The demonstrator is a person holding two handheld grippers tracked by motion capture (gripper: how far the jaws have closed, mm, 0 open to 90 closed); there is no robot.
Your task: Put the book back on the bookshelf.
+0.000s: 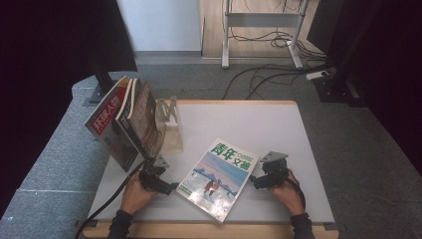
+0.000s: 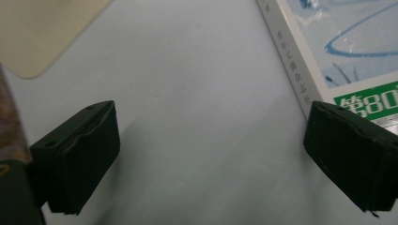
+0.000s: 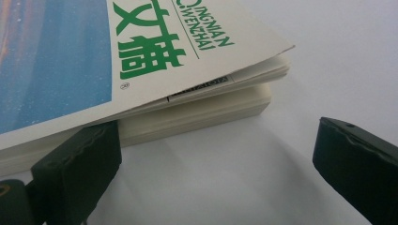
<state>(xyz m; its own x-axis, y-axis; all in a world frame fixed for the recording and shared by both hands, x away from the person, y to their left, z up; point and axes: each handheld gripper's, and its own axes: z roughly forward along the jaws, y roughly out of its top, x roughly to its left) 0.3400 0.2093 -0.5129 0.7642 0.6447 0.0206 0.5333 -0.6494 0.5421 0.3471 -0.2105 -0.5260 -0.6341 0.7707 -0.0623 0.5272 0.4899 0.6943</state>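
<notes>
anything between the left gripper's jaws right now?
Nothing but bare table between the open jaws of the left gripper, per the left gripper view; the magazine lies just beside the right-hand jaw.

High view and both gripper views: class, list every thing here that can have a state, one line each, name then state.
Green-titled magazine: lying flat on the table, closed, front cover slightly lifted at one corner.
Magazines in the stand: propped upright, leaning, closed.
Stand: upright on the table, holding magazines.
Left gripper: open, jaws wide apart, nothing between them.
Right gripper: open, one jaw at the magazine's page edge.
</notes>
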